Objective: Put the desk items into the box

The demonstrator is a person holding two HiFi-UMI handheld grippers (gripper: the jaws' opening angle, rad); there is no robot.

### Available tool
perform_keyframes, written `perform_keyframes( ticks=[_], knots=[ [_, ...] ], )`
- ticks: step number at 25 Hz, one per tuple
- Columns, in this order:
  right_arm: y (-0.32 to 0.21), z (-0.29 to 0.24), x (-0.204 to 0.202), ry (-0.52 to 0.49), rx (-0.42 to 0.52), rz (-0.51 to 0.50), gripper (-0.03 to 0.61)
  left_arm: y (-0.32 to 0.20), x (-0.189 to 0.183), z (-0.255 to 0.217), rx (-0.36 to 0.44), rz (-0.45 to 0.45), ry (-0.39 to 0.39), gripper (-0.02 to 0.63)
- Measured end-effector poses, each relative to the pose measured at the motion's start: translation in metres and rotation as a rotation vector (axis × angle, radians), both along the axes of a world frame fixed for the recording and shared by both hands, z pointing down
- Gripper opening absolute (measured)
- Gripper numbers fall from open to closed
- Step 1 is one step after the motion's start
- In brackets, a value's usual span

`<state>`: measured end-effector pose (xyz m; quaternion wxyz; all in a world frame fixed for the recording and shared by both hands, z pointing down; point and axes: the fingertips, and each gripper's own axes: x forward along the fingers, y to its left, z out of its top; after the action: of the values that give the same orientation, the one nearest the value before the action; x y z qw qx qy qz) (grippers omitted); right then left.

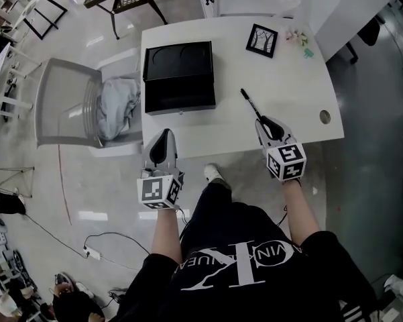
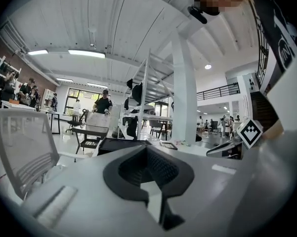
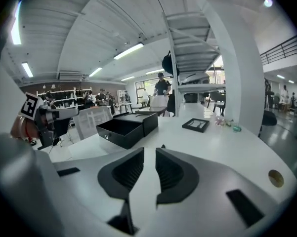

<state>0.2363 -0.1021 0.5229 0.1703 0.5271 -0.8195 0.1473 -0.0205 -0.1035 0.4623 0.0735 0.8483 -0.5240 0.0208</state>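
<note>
Your right gripper (image 1: 267, 123) is clenched on a black pen (image 1: 250, 103). In the right gripper view its jaws stand a narrow slit apart, and only the pen's dark tip peeks over them. From the head view, the pen juts forward and to the left out of the jaw tips, above the near part of the white surface (image 1: 302, 99).

Your left gripper (image 1: 163, 134) is clenched on nothing, with the jaw tips meeting. It hangs at the near edge of the surface, just in front of the black box (image 1: 180, 106).

The box lies open on the left half of the surface with its lid folded back behind it, and nothing shows inside.

At the far side, well apart from both grippers, a small black picture frame (image 1: 261, 40) lies flat. To its right sit a few small pinkish trinkets (image 1: 297, 37) and a teal piece (image 1: 308, 52).

A round cable hole (image 1: 324, 117) shows near the right edge. A grey chair (image 1: 64, 102) with a bundled grey cloth (image 1: 119, 106) stands left of the surface.
</note>
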Motion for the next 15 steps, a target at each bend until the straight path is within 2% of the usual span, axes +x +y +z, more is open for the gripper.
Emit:
perform_keyframes(
  ticks=[9, 15],
  knots=[
    [-0.044, 0.043, 0.004, 0.106, -0.155, -0.007, 0.043, -0.041, 0.008, 0.021, -0.051, 0.019, 0.001, 0.011],
    [-0.064, 0.071, 0.008, 0.141, -0.246, -0.003, 0.057, -0.062, 0.008, 0.036, -0.078, 0.026, 0.004, 0.011]
  ],
)
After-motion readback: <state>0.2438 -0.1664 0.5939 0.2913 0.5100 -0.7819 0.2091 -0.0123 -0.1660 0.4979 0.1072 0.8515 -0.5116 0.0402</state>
